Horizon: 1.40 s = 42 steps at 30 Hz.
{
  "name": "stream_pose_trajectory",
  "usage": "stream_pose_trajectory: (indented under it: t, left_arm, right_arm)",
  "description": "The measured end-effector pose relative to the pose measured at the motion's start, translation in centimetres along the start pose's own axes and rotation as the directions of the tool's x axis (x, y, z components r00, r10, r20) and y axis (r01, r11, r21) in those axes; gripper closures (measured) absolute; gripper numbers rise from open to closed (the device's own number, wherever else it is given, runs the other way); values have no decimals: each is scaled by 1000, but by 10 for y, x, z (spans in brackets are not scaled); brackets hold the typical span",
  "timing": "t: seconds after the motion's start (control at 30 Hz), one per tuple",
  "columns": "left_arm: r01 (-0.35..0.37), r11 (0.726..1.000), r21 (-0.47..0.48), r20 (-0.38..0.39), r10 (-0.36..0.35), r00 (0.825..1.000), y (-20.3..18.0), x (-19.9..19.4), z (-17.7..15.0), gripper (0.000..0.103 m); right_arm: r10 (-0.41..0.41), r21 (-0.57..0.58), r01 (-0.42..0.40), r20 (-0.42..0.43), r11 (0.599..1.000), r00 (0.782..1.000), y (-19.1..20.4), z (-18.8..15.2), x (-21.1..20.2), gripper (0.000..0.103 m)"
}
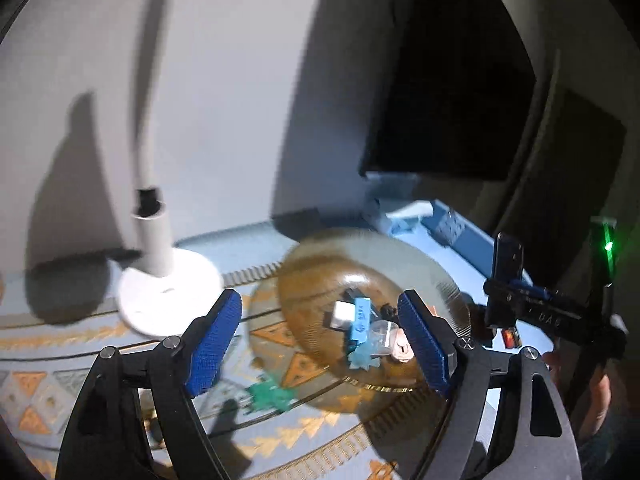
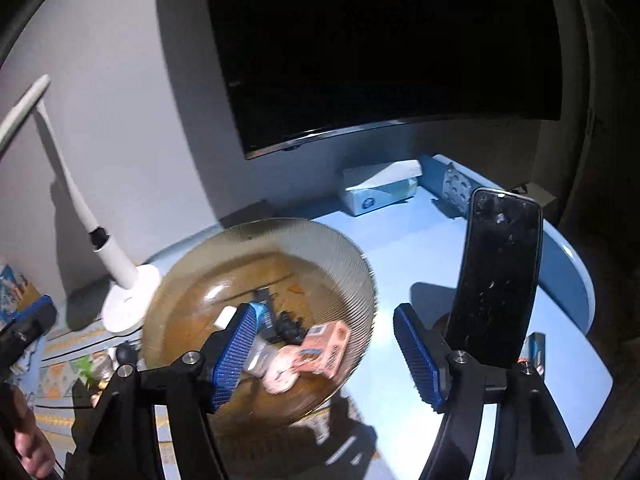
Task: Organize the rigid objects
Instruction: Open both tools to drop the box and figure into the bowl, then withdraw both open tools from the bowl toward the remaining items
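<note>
An amber ribbed glass bowl point(image 1: 320, 248) point(image 2: 280, 226) stands on the table and holds several small things: a blue stick point(image 1: 360, 324), a white cube point(image 1: 342, 314), a pale teal star piece point(image 1: 362, 360), and an orange box point(image 2: 326, 346) beside a pink lump point(image 2: 282, 370). My left gripper point(image 1: 318, 298) hangs open over the bowl's near side, with nothing between its pads. My right gripper point(image 2: 325, 312) is open too, its left finger above the bowl and its right finger outside the rim. A green toothed piece point(image 1: 272, 394) lies on the patterned cloth in front of the bowl.
A white desk lamp point(image 1: 160, 264) point(image 2: 120, 272) stands left of the bowl. A tissue box point(image 2: 380, 188) sits at the back under a dark screen point(image 2: 380, 60). A black phone point(image 2: 496, 280) is mounted on my right gripper. The blue table's edge point(image 2: 576, 280) curves on the right.
</note>
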<state>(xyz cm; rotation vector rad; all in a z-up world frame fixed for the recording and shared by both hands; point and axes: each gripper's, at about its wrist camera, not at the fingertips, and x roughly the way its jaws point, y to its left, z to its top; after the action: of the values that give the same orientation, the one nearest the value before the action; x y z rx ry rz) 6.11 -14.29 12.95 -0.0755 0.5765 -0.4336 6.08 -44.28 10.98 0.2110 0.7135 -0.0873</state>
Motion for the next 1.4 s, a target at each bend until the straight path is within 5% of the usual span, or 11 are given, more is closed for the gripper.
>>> stream_pose_trajectory:
  t: [0.3, 0.43, 0.63, 0.83, 1.03, 1.4]
  left_arm:
    - [-84, 993, -80, 121, 94, 988, 44, -93, -11, 24]
    - [-130, 985, -116, 120, 144, 982, 64, -113, -31, 24]
    - [-224, 956, -188, -8, 226, 974, 104, -94, -86, 24]
    - [-324, 923, -209, -143, 299, 944, 134, -55, -144, 24]
    - [-362, 916, -174, -186, 331, 925, 135, -37, -165, 24]
    - [-368, 919, -143, -188, 340, 921, 130, -37, -165, 24]
  right_arm:
    - [149, -86, -150, -14, 985, 989, 67, -21, -26, 30]
    - [220, -166, -220, -17, 961, 975, 109, -41, -34, 19]
    - [300, -301, -310, -80, 902, 951, 167, -92, -20, 18]
    - [347, -333, -376, -145, 865, 926, 186, -138, 21, 18]
    - [311, -348, -353, -173, 868, 935, 185, -158, 46, 18]
    - [303, -261, -337, -163, 905, 939, 168, -148, 52, 17]
